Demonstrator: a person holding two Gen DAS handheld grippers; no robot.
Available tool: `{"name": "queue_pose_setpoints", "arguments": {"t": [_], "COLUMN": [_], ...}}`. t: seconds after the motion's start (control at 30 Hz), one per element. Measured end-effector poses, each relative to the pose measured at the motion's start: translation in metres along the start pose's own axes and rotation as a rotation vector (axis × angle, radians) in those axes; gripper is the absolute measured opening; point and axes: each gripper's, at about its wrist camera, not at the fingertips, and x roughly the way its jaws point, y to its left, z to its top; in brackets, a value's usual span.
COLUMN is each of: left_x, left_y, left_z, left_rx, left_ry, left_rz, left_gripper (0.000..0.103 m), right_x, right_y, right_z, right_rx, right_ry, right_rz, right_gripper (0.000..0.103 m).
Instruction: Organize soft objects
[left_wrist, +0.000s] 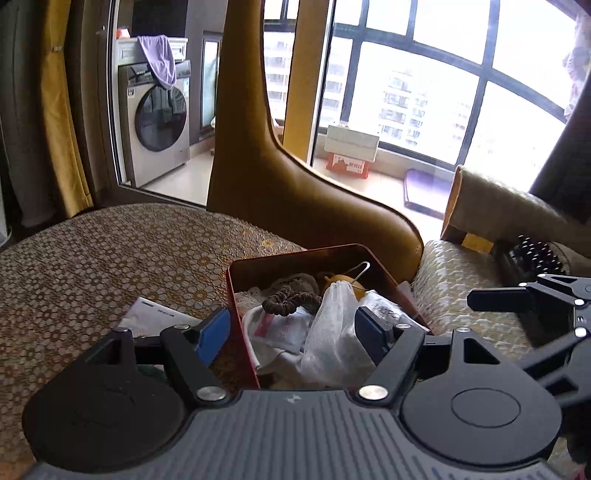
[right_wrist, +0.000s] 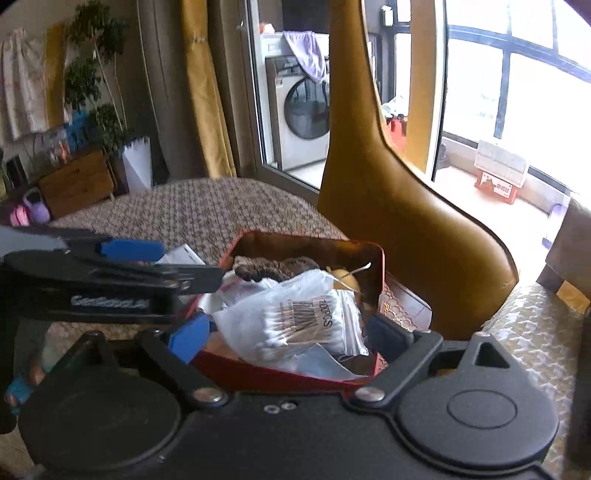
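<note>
With both the left gripper (left_wrist: 293, 328) and right gripper (right_wrist: 291, 334) spread wide and holding nothing above the red tin (right_wrist: 376, 258) at twelve o'clock, lift clear without snagging the cotton-swab bag (right_wrist: 295, 317) heaped inside.

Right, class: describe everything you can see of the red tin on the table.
The red tin is a rectangular, rounded-cornered metal box with glossy walls, lidless and upright on the patterned tablecloth. It is heaped with soft things: a bag of cotton swabs, a brown scrunchie, white mesh and cloth. A tan chair stands just behind it.
</note>
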Motion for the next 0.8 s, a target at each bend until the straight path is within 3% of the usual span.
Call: {"name": "queue_pose_setpoints", "arguments": {"t": [0.33, 0.8], "left_x": [-0.071, -0.156], "left_y": [0.006, 0.026], "left_z": [-0.015, -0.058], "left_rx": [0.01, -0.012], "left_ry": [-0.059, -0.131], "left_rz": [0.005, 0.084], "left_gripper": [0.074, 0.08], "right_x": [-0.053, -0.109], "right_y": [0.018, 0.072], "right_z": [-0.012, -0.041], "right_rx": [0.029, -0.003], "right_ry": [-0.121, -0.279], "right_rz": [0.025, 0.079], "right_gripper": [0.093, 0.098]}}
